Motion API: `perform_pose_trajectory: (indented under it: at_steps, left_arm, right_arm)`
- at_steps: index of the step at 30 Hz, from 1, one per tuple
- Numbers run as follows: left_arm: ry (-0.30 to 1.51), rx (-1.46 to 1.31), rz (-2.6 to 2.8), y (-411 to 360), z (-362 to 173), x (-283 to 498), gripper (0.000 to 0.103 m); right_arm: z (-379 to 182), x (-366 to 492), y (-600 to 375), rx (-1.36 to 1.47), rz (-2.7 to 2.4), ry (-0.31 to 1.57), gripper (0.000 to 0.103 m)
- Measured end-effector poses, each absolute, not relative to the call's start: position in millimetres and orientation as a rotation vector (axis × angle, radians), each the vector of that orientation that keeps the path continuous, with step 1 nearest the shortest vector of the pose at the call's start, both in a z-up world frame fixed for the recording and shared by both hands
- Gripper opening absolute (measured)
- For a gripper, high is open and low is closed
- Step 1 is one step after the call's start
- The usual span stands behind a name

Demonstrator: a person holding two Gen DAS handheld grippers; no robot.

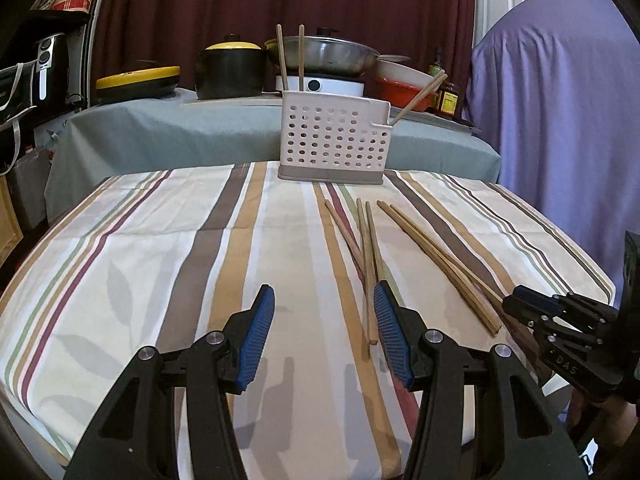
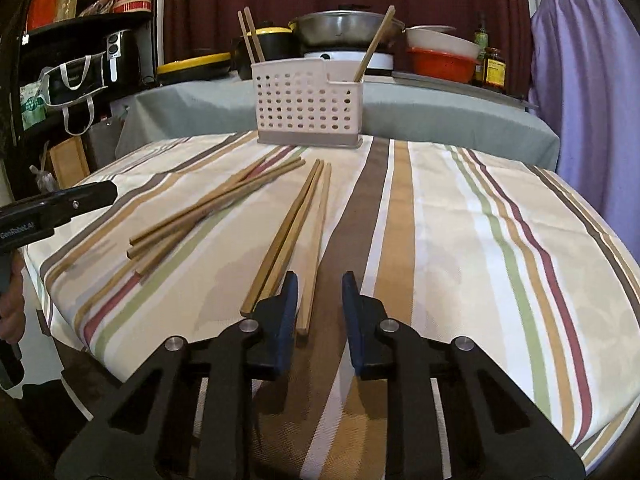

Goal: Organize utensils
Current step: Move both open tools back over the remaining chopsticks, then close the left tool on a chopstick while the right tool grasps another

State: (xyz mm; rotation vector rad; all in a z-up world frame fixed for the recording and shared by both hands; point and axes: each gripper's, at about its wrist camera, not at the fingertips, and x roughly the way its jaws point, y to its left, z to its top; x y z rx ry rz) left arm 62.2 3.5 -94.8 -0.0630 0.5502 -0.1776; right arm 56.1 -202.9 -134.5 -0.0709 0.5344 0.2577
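While your left gripper (image 1: 324, 300) stands spread over striped woven cloth (image 1: 160, 240), empty, slim square-cut wooden chopsticks (image 2: 296, 236) lie just ahead of your right gripper (image 2: 320, 286), its ribbed blue pads (image 2: 290, 312) narrowly parted, one stick's end between them, unpinched. Beyond: perforated plastic caddy (image 2: 306, 106).

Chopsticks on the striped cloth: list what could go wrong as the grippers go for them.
1. The loose chopsticks lie touching in bundles, so the right gripper, jaws apart around one end, may lift neighbours or scatter them.
2. The left gripper and right gripper sit close together and could collide.
3. The perforated holder already has leaning chopsticks that a careless insertion might knock out.
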Motion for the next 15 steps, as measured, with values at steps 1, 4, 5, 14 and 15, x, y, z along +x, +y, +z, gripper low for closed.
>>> perform_pose_trajectory:
  at_steps: [1,4,5,14,15]
  left_arm:
    - [0.553,-0.062,-0.181,2.9,-96.0,62.0,0.051]
    - [0.562,-0.058,-0.191,-0.4,-99.0,61.5,0.051]
    - [0.566,-0.055,-0.194,-1.5,-100.2,61.3,0.051]
    - [0.599,-0.025,-0.225,-11.7,-111.6,62.5,0.039]
    - [0.604,-0.022,-0.227,-12.1,-113.5,63.0,0.037]
  right_arm:
    - [-135.4,56.7,-202.9,-0.073,0.258,0.537,0.021]
    - [-140.2,59.2,-202.3,-0.081,0.258,0.554,0.006]
    - [-140.8,58.9,-203.1,-0.081,0.255,0.551,0.006]
    - [-139.9,58.5,-209.2,-0.069,0.239,0.548,0.006]
    - [-140.0,58.7,-209.6,-0.067,0.239,0.549,0.006]
